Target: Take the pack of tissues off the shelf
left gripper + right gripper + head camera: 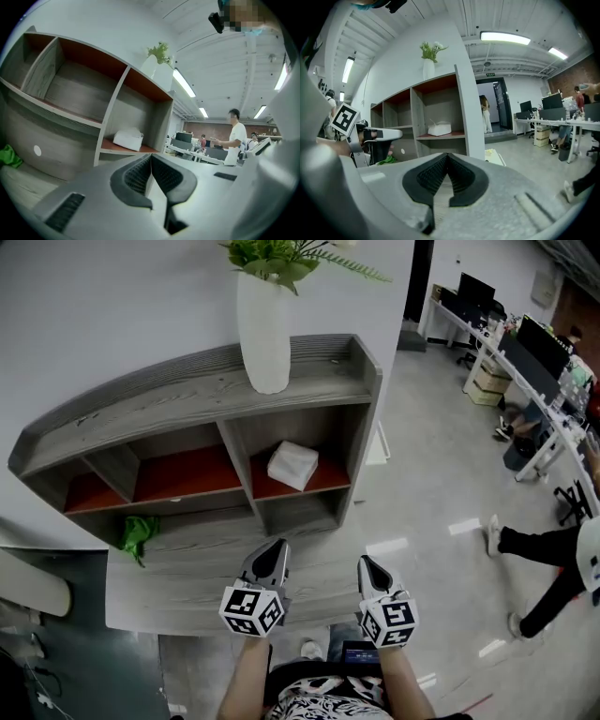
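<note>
Lying flat, pack of tissues (pixel 292 465) spans shelf (pixel 178 390) sideways.

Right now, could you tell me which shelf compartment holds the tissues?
The right-hand compartment, below the white vase: the pack of tissues lies there, while the two to its left look bare.

Counted contents of the scene as I see them:

- One shelf (pixel 187 390) stands at the far wall, with three compartments in its upper row.
- One pack of tissues (pixel 292 465) lies in the rightmost compartment.
- One white vase (pixel 263 329) of greenery stands on top of the shelf.
- One green cloth (pixel 137 533) lies at near left.
- There are two tools, the left hand-held gripper (pixel 277 547) and the right hand-held gripper (pixel 365 564), each bearing one marker cube (pixel 251 609).
- One passer-by (pixel 539 554) is at far right.
</note>
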`<action>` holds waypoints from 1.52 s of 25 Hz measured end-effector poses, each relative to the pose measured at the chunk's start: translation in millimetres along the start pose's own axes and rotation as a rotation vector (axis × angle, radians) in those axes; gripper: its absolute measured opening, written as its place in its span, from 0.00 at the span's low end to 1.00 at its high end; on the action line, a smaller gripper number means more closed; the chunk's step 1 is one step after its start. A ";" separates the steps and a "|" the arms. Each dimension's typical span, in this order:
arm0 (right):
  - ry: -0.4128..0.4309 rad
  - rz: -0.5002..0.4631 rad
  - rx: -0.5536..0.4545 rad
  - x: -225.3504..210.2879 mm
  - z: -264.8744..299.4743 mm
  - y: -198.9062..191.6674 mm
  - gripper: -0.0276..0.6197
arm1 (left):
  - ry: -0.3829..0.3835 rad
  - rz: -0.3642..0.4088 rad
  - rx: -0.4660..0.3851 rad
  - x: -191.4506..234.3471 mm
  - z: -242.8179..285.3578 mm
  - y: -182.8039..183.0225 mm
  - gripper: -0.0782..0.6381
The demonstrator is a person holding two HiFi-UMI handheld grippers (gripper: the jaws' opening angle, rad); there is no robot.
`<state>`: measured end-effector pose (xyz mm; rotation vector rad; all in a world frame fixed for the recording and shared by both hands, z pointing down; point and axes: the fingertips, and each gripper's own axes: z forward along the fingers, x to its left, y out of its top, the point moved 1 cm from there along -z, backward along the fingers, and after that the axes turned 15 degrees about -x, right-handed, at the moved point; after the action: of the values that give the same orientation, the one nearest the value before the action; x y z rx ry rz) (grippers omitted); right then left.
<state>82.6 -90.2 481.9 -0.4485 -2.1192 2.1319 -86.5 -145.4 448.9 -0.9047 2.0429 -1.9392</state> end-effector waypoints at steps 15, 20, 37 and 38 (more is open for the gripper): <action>0.033 0.015 -0.058 -17.6 29.5 22.4 0.05 | 0.044 0.046 -0.026 7.9 32.8 6.0 0.12; 0.040 0.021 -0.038 -22.2 41.8 15.4 0.05 | 0.066 0.053 -0.010 17.0 44.9 -0.1 0.12; 0.038 0.023 -0.009 -59.4 90.7 14.6 0.05 | 0.100 0.063 0.014 36.0 105.6 -6.9 0.13; 0.040 0.022 -0.005 -61.2 92.8 14.1 0.05 | 0.094 0.060 0.018 35.1 109.2 -8.6 0.13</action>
<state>116.9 -196.6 474.9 -0.5120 -2.1090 2.1111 -54.8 -255.9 452.3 -0.7531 2.0742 -2.0016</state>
